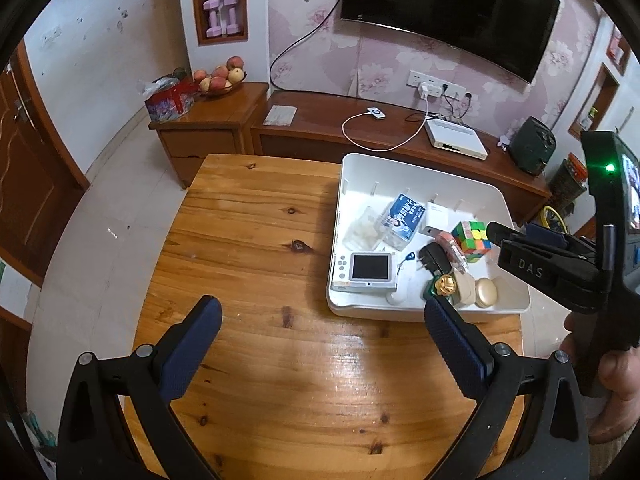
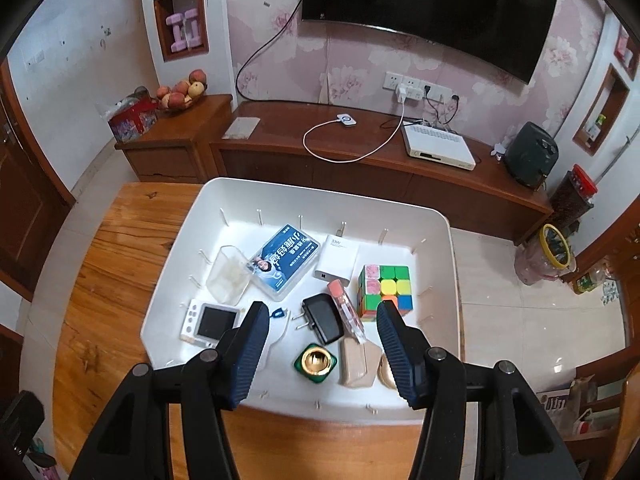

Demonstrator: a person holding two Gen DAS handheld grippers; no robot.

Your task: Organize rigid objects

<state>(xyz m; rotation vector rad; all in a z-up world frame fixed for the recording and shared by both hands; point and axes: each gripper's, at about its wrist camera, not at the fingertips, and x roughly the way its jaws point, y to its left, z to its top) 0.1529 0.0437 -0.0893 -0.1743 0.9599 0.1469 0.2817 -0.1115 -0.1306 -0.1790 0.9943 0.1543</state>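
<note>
A white bin point(image 2: 192, 236) point(image 1: 508, 208) stands on the wooden table point(image 1: 256, 240) point(image 2: 104, 280) and holds several rigid objects: a Rubik's cube point(image 2: 386, 290) point(image 1: 472, 240), a black plug adapter point(image 2: 322, 320) point(image 1: 434, 260), a white charger point(image 2: 338, 262), a blue boxed item point(image 2: 286, 260) point(image 1: 404, 214), a small white camera point(image 2: 210, 322) point(image 1: 370, 268), a green-and-gold piece point(image 2: 315, 362) and beige compacts point(image 2: 354, 362). My right gripper point(image 2: 322, 316) is open and empty, hovering over the bin's near side. My left gripper point(image 1: 322, 310) is open and empty over bare table, left of the bin.
A wooden TV cabinet point(image 2: 360, 160) runs behind the table with a white set-top box point(image 2: 438, 146), a charging cable and a dark speaker point(image 2: 530, 152). A fruit bowl point(image 1: 218, 76) and a red box sit on a side cabinet. A door stands at the left.
</note>
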